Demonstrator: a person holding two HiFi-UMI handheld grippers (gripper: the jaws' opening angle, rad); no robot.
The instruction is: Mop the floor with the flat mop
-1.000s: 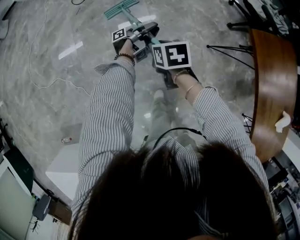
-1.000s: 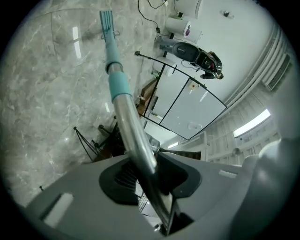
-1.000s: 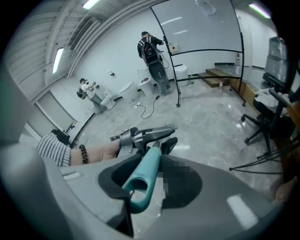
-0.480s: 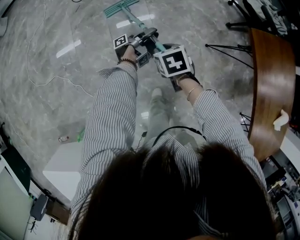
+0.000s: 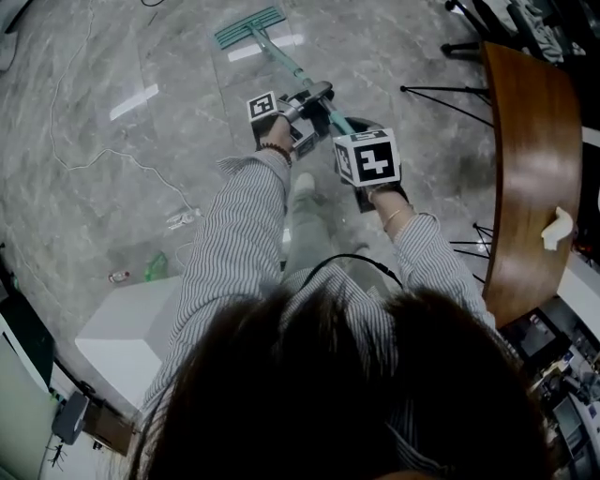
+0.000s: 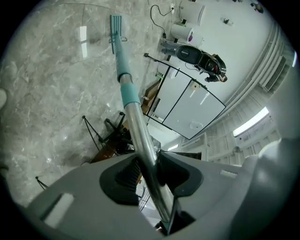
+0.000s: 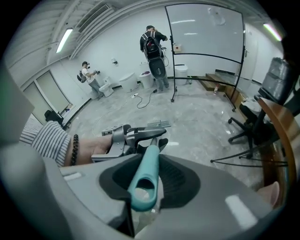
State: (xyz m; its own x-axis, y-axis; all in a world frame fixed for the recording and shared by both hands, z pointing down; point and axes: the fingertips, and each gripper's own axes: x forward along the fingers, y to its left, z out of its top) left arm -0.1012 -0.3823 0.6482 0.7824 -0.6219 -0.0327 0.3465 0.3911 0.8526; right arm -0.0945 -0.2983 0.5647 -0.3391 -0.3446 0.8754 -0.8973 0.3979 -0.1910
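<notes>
A flat mop with a teal head [image 5: 248, 24] lies on the grey marble floor ahead of me, and its pole [image 5: 286, 59] runs back to both grippers. My left gripper [image 5: 314, 97] is shut on the metal part of the pole [image 6: 140, 136], whose teal sleeve [image 6: 125, 84] leads down to the mop head [image 6: 115, 24]. My right gripper [image 5: 354, 131] is shut on the teal handle end [image 7: 146, 176], just behind the left gripper [image 7: 133, 136].
A brown wooden table [image 5: 530, 178] stands at the right with black stands [image 5: 441, 92] beside it. A white box [image 5: 131, 328] sits at the lower left, near a cable [image 5: 103, 155] and small litter [image 5: 155, 267]. People stand far off [image 7: 154, 47].
The mop head has slid farther away and to the right on the floor. Both grippers moved right and down in the head view, still holding the pole.
</notes>
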